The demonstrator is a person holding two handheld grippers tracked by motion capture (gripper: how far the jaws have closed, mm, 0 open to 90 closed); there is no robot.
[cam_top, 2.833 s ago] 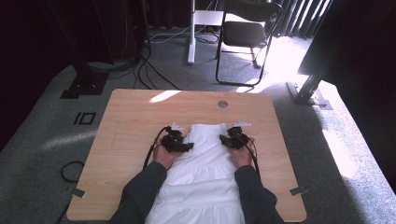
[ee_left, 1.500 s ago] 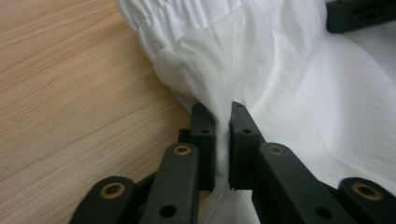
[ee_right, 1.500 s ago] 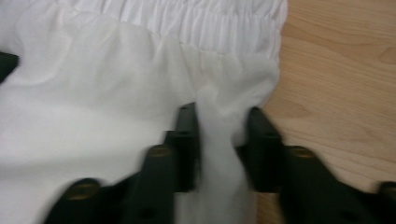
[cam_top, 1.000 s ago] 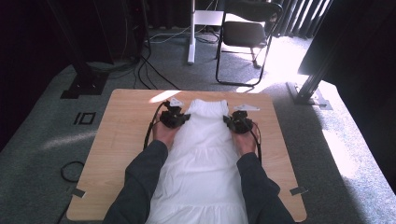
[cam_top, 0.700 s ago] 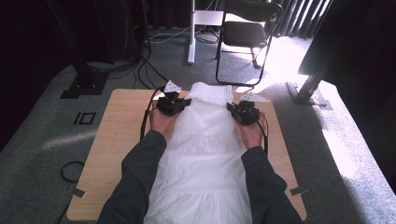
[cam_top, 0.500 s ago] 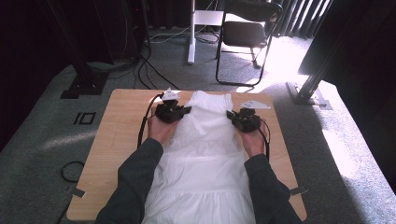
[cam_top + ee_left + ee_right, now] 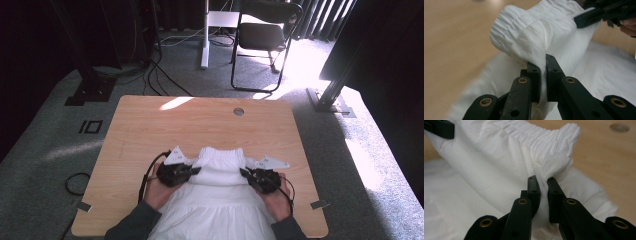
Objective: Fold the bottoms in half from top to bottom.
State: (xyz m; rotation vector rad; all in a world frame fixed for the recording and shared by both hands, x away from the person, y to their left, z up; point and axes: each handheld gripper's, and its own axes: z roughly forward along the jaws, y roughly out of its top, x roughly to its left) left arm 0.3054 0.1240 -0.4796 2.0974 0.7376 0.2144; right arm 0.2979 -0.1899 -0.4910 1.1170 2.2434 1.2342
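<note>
On the left, the left gripper (image 7: pixel 194 170) has its fingers (image 7: pixel 534 75) nearly closed on a pinch of the white garment (image 7: pixel 220 200) just below the gathered elastic edge (image 7: pixel 506 32), the cloth bunched in the narrow slot between them. That bite looks thin, so I judge that a sideways tug or a quick lift could draw the fabric out and drop that corner in a heap on the table (image 7: pixel 150 130). The garment itself lies at the near middle of the table, its body spread toward the person and hanging over the near edge, with the gathered edge raised and folded back between the two grippers. Because much of the cloth hangs off the table, its weight could drag the whole piece toward the person if either hold slackens. On the right, the right gripper (image 7: pixel 246 174) likewise has its fingers (image 7: pixel 534 187) almost shut on a fold beside the elastic corner (image 7: pixel 571 131). If the two hands travel at unequal pace or height, the fold would likely land skewed, with wrinkles trapped under the top layer, and pulling apart too hard could stretch the elastic.
</note>
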